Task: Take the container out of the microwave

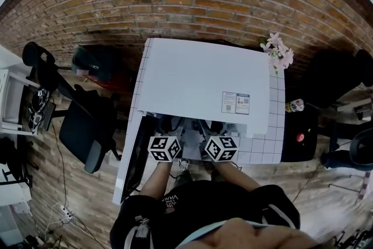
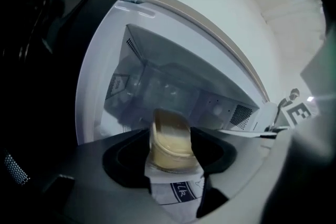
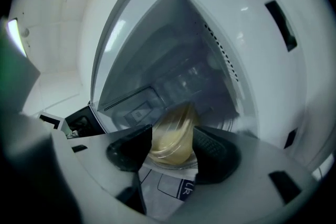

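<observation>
- At the microwave's (image 1: pixel 204 81) open mouth, toward the near edge of the table (image 1: pixel 278 125), the container (image 2: pixel 169 134) of pale food sits between both pairs of fingers.
- Your left gripper (image 2: pixel 170 150) and right gripper (image 3: pixel 172 150) are spread wide and do not appear to press on it.
- Seat each pair squarely on the wall and close evenly.
- Draw it out level, since the clear tub looks slippery and may tip.

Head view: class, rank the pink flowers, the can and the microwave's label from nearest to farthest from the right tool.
1. Label, on the microwave top, just beyond the right tool.
2. Can, farther out to the right.
3. Pink flowers, farthest back, at the right.
</observation>
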### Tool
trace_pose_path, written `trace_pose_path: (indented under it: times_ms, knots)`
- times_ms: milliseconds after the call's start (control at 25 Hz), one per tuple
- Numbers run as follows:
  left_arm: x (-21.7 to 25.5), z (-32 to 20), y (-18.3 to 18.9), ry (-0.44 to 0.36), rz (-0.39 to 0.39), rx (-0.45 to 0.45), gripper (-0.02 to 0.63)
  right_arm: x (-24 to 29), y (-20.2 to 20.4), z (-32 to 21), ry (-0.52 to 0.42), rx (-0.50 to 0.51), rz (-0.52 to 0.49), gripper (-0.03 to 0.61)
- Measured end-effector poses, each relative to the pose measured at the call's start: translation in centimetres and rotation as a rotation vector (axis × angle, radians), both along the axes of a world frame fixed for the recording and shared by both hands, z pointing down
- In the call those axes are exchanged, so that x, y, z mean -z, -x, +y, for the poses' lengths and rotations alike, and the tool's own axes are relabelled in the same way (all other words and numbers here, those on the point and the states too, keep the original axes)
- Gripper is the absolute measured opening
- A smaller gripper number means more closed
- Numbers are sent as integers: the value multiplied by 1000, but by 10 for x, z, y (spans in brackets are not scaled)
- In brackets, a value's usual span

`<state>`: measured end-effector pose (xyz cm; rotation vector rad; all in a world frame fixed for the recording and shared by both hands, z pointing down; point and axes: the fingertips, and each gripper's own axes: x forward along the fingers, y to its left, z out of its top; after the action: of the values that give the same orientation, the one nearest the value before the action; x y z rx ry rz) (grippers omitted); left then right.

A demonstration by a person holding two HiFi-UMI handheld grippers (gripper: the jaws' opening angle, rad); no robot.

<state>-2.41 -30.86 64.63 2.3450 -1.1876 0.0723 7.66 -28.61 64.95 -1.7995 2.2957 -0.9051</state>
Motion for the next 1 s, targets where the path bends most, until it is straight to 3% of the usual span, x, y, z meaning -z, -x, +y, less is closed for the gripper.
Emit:
trace_pose_path:
  times_ms: [640,1000]
  knots:
    - [-10,-18,-4,37,42,11,236,-9,6,-17,16,-46,-48,219]
    - [-19,-23,-6,74,74,9,236,-21,13,-23,62,-18,-62,219]
